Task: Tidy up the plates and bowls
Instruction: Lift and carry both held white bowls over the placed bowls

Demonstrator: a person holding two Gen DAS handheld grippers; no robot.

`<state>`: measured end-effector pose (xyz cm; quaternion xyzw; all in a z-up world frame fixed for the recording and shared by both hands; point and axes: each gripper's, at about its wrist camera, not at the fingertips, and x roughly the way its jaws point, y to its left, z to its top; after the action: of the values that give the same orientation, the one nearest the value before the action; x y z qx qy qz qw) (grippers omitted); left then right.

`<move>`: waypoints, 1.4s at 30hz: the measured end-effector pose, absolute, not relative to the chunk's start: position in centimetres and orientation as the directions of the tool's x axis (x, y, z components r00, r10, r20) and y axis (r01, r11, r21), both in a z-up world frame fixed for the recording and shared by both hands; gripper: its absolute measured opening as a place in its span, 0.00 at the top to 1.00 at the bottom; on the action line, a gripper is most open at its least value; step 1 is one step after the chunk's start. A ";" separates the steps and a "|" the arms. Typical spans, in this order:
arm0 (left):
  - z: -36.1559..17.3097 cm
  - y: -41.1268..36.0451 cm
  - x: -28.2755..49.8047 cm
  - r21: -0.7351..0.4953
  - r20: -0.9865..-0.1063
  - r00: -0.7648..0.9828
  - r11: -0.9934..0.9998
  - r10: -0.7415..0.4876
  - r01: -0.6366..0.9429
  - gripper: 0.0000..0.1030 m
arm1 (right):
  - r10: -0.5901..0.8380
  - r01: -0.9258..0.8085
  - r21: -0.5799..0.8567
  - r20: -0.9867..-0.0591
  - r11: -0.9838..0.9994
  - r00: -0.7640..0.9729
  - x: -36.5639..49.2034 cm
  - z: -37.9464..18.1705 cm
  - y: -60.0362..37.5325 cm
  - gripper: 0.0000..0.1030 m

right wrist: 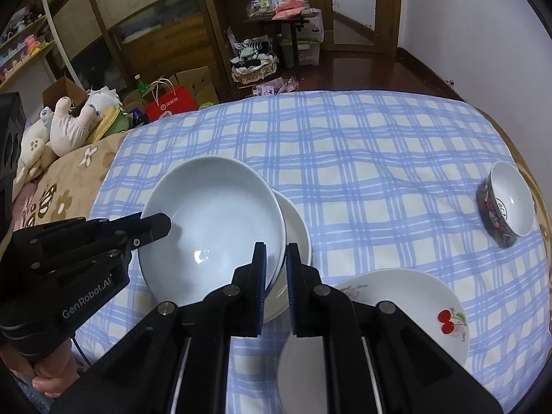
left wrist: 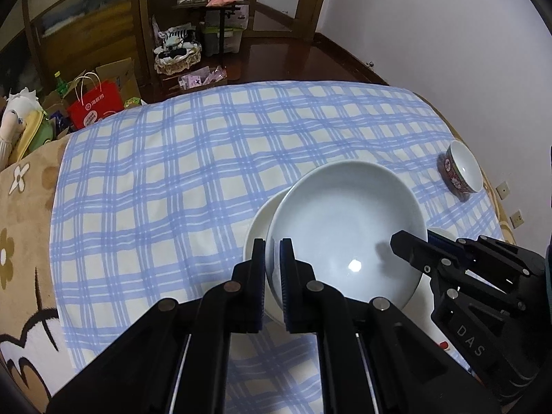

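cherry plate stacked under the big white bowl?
No. In the right wrist view the cherry plate lies on the checked cloth beside the big white bowl, which sits over a plain white dish.

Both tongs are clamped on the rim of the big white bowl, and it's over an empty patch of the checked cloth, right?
Not quite. Both tongs, left and right, do clamp the big white bowl at its rim, but it sits over another white dish, not bare checked cloth. The right wrist view shows that dish's rim beneath it.
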<state>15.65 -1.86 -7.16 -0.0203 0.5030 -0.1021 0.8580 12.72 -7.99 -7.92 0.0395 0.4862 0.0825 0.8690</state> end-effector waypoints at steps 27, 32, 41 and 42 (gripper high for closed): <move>-10.5 -2.7 17.7 -0.154 -0.886 0.410 0.971 -0.218 0.183 0.92 | 0.203 -0.058 0.200 -0.860 0.978 0.467 14.5 -10.8 -9.3 0.88; -11.2 -2.7 18.0 -0.152 -0.893 0.396 0.972 -0.213 0.180 0.92 | 0.203 -0.062 0.197 -0.863 0.979 0.463 14.9 -11.0 -9.3 0.88; -12.1 -2.1 18.4 -0.164 -0.906 0.365 0.973 -0.214 0.162 0.92 | 0.192 -0.099 0.165 -0.874 0.981 0.447 14.9 -11.9 -8.1 0.88; -12.2 -2.0 18.4 -0.167 -0.908 0.359 0.972 -0.216 0.164 0.92 | 0.188 -0.105 0.158 -0.873 0.982 0.450 14.9 -12.1 -7.9 0.89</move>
<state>18.42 -1.96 -12.23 -0.0236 0.5543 -0.1153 0.8239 14.95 -7.93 -12.13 0.0402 0.5172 0.0863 0.8505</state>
